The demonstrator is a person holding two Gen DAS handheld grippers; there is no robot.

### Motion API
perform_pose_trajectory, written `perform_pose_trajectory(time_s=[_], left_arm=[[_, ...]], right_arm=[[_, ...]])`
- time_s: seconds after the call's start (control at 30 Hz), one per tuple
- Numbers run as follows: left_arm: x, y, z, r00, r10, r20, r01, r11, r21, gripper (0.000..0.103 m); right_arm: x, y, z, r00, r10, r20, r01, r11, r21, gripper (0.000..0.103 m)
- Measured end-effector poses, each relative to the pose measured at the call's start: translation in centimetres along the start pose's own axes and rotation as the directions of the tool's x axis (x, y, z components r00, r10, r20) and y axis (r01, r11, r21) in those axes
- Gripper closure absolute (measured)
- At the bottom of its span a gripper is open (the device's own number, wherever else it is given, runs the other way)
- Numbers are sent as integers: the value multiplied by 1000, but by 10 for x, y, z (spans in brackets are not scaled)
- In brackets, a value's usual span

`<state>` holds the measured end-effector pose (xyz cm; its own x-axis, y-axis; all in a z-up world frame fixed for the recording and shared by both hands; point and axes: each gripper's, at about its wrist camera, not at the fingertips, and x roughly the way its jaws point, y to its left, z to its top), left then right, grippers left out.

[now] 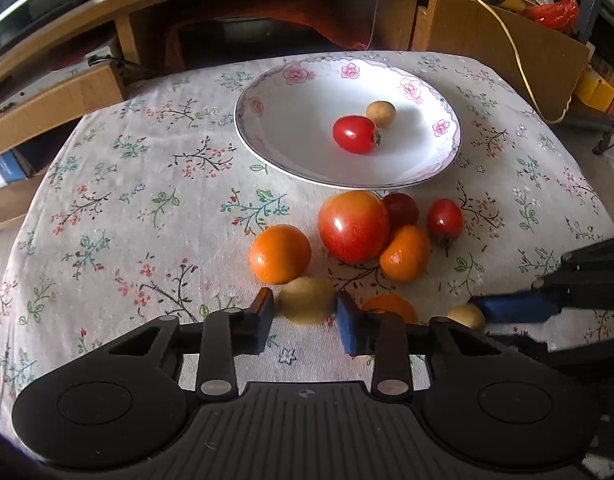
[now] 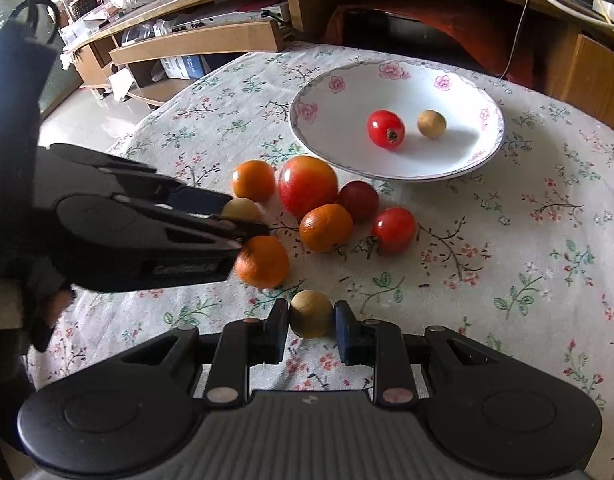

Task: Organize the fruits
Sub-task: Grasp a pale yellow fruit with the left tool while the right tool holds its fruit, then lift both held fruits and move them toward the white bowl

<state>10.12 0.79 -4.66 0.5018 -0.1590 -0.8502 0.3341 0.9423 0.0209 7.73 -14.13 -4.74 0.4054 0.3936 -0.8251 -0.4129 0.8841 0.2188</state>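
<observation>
**fruitnoob:** So, both grippers are sitting on a small tan fruit each right now. How do you lift without squashing or rolling them?

**tablehand:** Honestly it looks about half set up. The left gripper (image 1: 305, 312) has its pads on either side of a tan fruit (image 1: 307, 300), and I see thin gaps on both sides, so I'd call it partly open and bracketing, not clamped yet. The right gripper (image 2: 311, 320) is the same deal with its tan fruit (image 2: 310, 314): left pad looks like it's touching, small gap on the other. Both fruits look like they're resting on the cloth (image 1: 127, 200).

**fruitnoob:** So just squeeze?

**tablehand:** Gently. Centre the fruit between the pads first, since round stuff squirts out if you pinch off-centre. Close until it stops, then go straight up. Watch the left one: an orange (image 1: 279, 254) sits just behind its fruit and another orange (image 1: 391, 308) is right beside the right pad, so a sideways nudge could start the pile rolling.

**fruitnoob:** What's in the plate so far?

**tablehand:** The plate (image 1: 291, 160) holds two things: a red tomato (image 1: 355, 135) and a small tan fruit (image 1: 381, 114), close together near the middle. Loads of room. Still outside, near its front rim: a big tomato (image 1: 353, 226), a dark red one (image 1: 401, 209), another small tomato (image 1: 445, 218), and an orange (image 1: 405, 254).
</observation>
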Motion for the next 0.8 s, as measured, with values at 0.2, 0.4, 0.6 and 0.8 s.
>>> perform_pose_trajectory(time_s=[0.2, 0.4, 0.6, 0.8], left_arm=[[-5, -3, -3, 1000, -8, -16, 8, 1000, -9, 66], [-16, -6, -11, 1000, -6, -27, 7, 1000, 3, 65], [-23, -6, -19, 1000, 2, -31, -3, 1000, -5, 65], [-26, -15, -21, 1000, 4, -29, -4, 1000, 19, 65]], right_arm=[[-3, 0, 0, 1000, -7, 4, 7, 1000, -3, 76], [-9, 2, 0, 1000, -21, 20, 21, 1000, -15, 76], [-11, 0, -1, 999, -44, 25, 44, 999, -18, 76], [-10, 5, -1, 998, -57, 26, 58, 997, -42, 76]])
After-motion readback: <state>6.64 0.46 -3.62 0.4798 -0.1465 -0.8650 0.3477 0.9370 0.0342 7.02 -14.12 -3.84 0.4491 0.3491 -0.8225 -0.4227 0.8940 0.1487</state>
